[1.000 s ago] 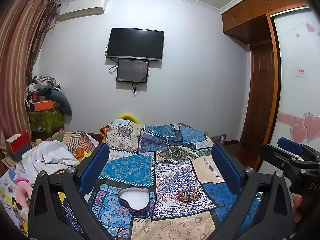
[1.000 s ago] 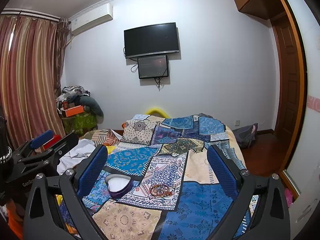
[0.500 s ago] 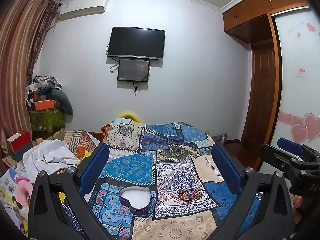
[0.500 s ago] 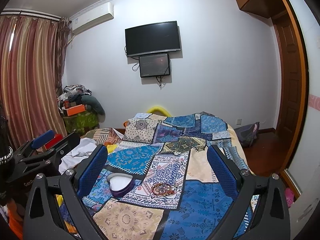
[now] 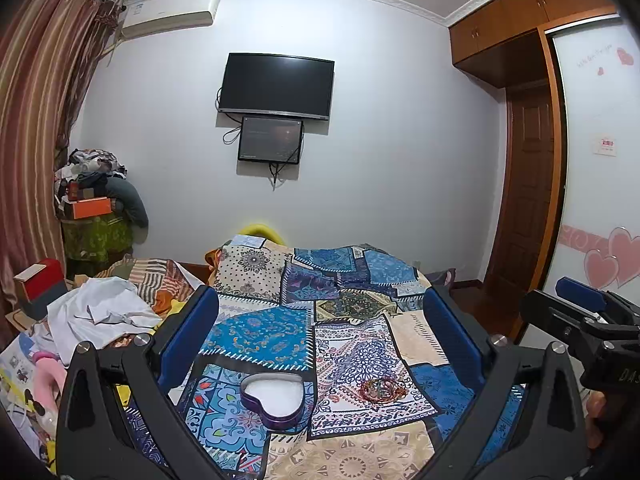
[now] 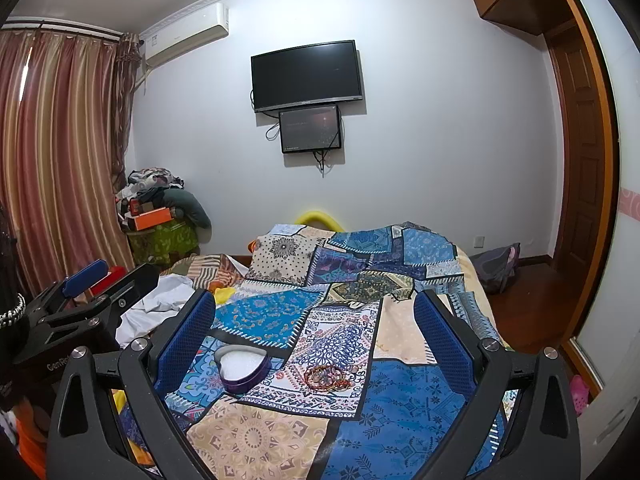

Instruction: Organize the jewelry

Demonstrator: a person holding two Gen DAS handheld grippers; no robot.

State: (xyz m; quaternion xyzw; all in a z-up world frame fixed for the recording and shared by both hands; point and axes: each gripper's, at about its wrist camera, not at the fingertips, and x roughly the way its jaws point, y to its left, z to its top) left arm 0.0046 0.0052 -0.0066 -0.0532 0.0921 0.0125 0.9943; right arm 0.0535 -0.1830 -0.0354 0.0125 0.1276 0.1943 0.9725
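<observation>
A purple heart-shaped box (image 5: 273, 401) with a white lining lies open on the patchwork bedspread (image 5: 260, 332); it also shows in the right wrist view (image 6: 241, 368). A small heap of reddish bead jewelry (image 5: 380, 385) lies just right of it, also seen in the right wrist view (image 6: 326, 376). My left gripper (image 5: 320, 334) is open and empty, held above and short of both. My right gripper (image 6: 314, 330) is open and empty too, at a similar distance. Each gripper shows at the edge of the other's view.
White clothes (image 5: 100, 316) and clutter lie left of the bed. A pile of boxes and clothes (image 5: 94, 208) stands by the curtain. A TV (image 5: 277, 86) hangs on the far wall. A wooden door (image 5: 524, 208) and wardrobe are at the right.
Both cameras have drifted slightly; the box and the beads sit a little lower and nearer in the views. Both grippers stay open and empty.
</observation>
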